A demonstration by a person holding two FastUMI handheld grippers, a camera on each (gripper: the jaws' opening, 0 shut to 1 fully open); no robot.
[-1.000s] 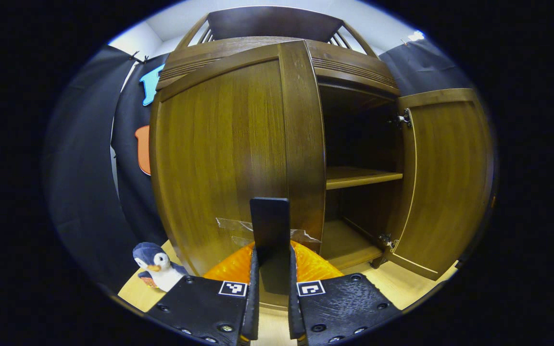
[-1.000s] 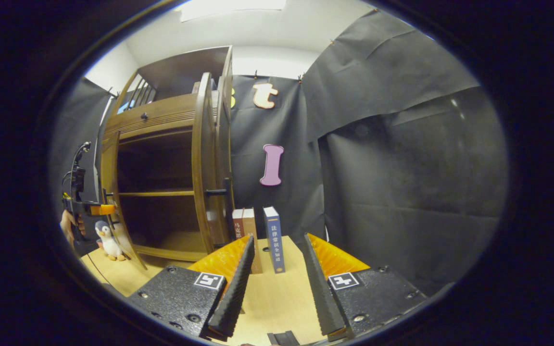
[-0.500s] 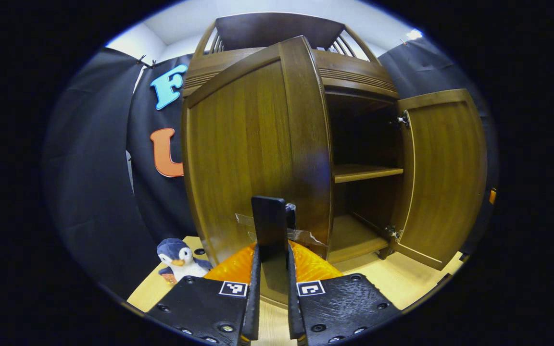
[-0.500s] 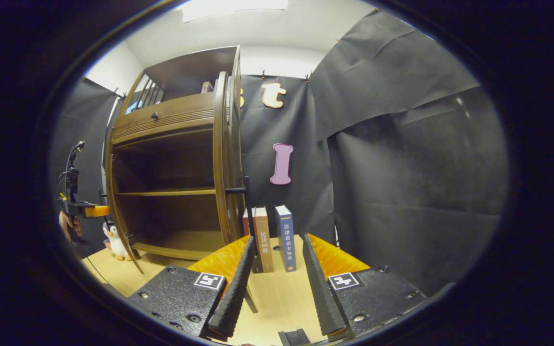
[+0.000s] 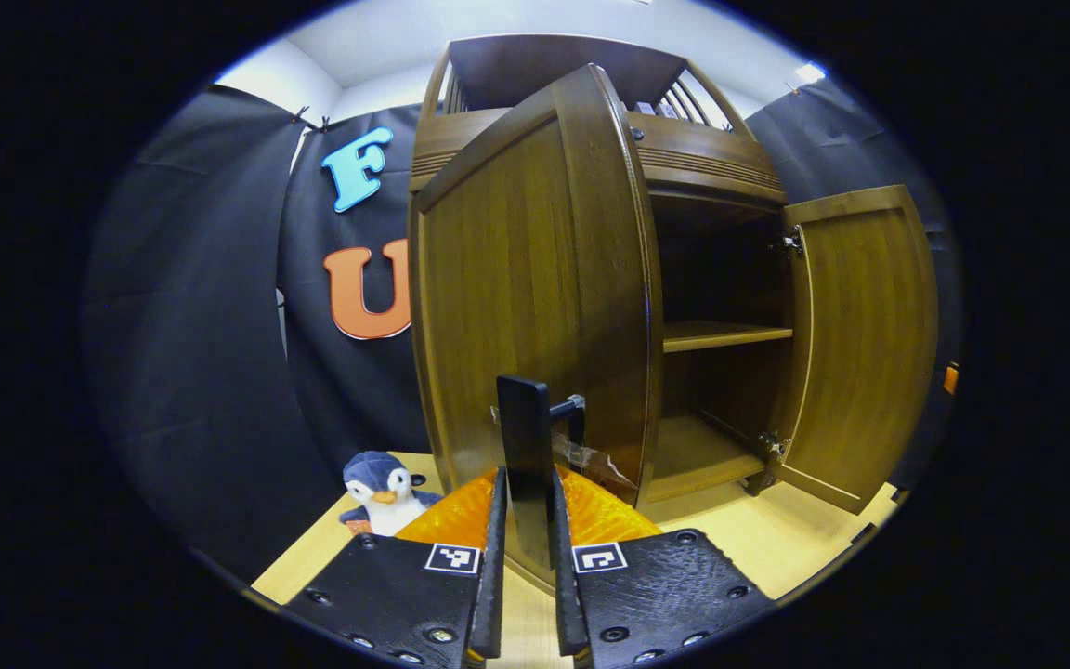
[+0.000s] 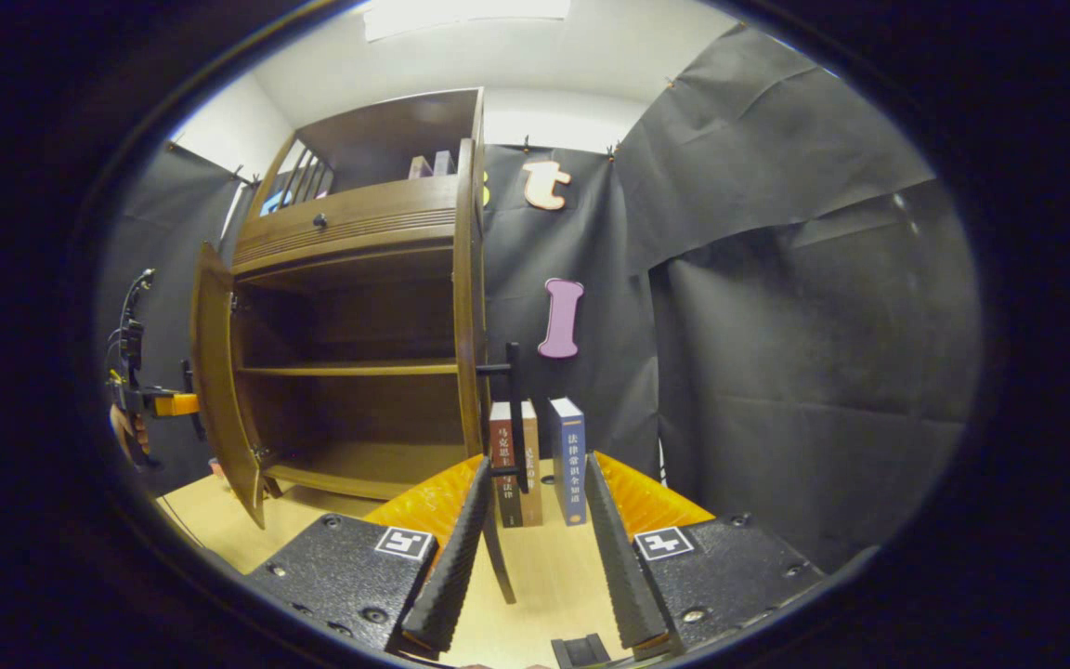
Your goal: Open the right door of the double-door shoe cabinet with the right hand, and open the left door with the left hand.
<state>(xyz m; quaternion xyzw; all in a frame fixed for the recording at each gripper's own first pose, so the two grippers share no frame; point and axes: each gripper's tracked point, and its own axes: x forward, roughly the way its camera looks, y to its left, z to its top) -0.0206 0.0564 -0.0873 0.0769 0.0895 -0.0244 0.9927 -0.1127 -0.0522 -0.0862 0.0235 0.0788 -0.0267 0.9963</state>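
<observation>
Left gripper is clamped on the left door handle. Right gripper is spread apart, holding nothing, near the open right door.

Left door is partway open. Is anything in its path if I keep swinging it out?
Possibly the toy penguin: it sits on the table just outside the left door, to its outer side. The left gripper is clamped on the door handle.

One cabinet — two doors, three books — one penguin
</observation>
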